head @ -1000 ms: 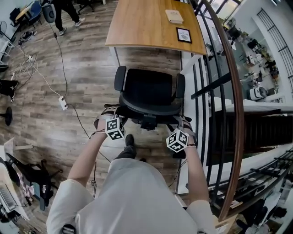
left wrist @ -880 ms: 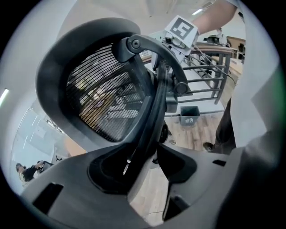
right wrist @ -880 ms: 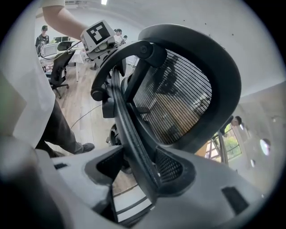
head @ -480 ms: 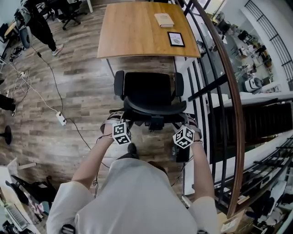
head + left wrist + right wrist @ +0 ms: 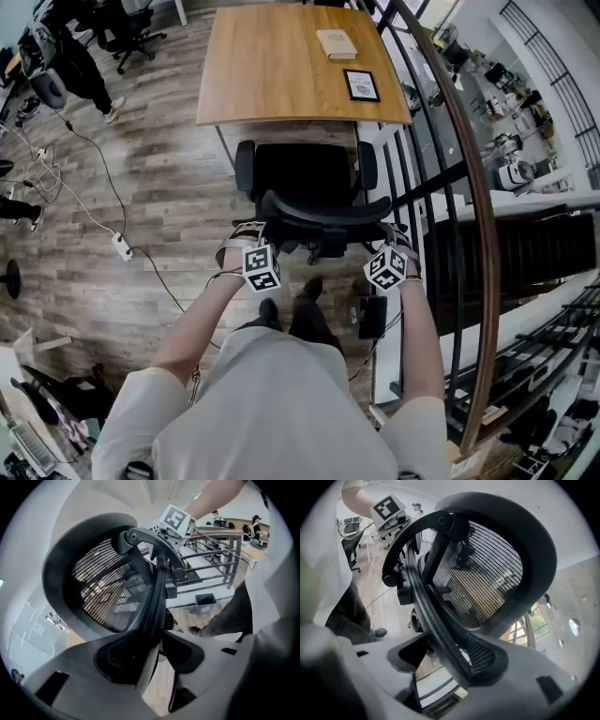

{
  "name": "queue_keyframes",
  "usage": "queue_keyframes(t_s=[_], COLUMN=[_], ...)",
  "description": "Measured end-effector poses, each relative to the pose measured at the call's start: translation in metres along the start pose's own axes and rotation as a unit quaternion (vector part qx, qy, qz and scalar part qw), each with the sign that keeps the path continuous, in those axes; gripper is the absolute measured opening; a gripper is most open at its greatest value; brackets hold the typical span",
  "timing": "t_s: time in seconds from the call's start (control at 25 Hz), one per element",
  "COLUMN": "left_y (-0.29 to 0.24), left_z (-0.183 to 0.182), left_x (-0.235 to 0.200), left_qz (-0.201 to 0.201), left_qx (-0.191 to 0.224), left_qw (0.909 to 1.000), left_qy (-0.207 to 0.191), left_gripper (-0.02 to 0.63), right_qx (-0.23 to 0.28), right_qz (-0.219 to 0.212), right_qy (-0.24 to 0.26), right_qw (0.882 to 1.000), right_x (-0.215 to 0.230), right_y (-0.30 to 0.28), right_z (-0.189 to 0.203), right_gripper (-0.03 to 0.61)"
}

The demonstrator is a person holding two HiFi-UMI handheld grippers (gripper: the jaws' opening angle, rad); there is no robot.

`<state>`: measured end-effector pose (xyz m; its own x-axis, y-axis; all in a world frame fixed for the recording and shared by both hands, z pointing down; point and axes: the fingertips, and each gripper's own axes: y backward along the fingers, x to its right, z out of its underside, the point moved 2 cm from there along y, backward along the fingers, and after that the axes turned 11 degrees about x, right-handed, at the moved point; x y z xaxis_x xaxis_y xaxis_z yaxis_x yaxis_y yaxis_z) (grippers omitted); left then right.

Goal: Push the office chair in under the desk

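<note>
A black office chair (image 5: 314, 178) stands facing the wooden desk (image 5: 281, 66), its seat front at the desk's near edge. My left gripper (image 5: 247, 236) straddles the left end of the curved backrest rim (image 5: 323, 211), and my right gripper (image 5: 387, 236) straddles the right end. In the left gripper view the rim (image 5: 154, 597) runs between the jaws of the left gripper (image 5: 157, 653), against one jaw with a gap at the other; these jaws have just been closing. In the right gripper view the mesh backrest (image 5: 483, 573) sits likewise in the right gripper (image 5: 440, 653), whose jaws have just been opening.
A book (image 5: 335, 42) and a small framed picture (image 5: 361, 84) lie on the desk. A railing (image 5: 469, 187) runs close along the right. A power strip with cables (image 5: 122, 246) lies on the floor at left, a black box (image 5: 372, 317) by my right foot. A person (image 5: 80, 66) stands far left.
The chair has rolled forward toward the desk, and both grippers have gone with it on the backrest rim. The person's feet have stepped forward behind the chair.
</note>
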<state>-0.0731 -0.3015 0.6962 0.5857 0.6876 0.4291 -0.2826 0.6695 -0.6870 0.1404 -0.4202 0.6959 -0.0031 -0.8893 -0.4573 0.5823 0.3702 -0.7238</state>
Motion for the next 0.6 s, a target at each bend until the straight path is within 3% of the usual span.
queue_keyframes(t_s=[0.6], left_y=[-0.059], left_z=[-0.017], left_x=[-0.071], left_qz=[-0.022], left_qx=[-0.021], left_qw=[0.9992], left_qy=[0.027], left_gripper=[0.176], right_qx=[0.022], right_qz=[-0.005], right_qy=[0.028], right_qw=[0.999], right_x=[0.094], right_y=[-0.05], right_z=[0.013], right_gripper=[0.253])
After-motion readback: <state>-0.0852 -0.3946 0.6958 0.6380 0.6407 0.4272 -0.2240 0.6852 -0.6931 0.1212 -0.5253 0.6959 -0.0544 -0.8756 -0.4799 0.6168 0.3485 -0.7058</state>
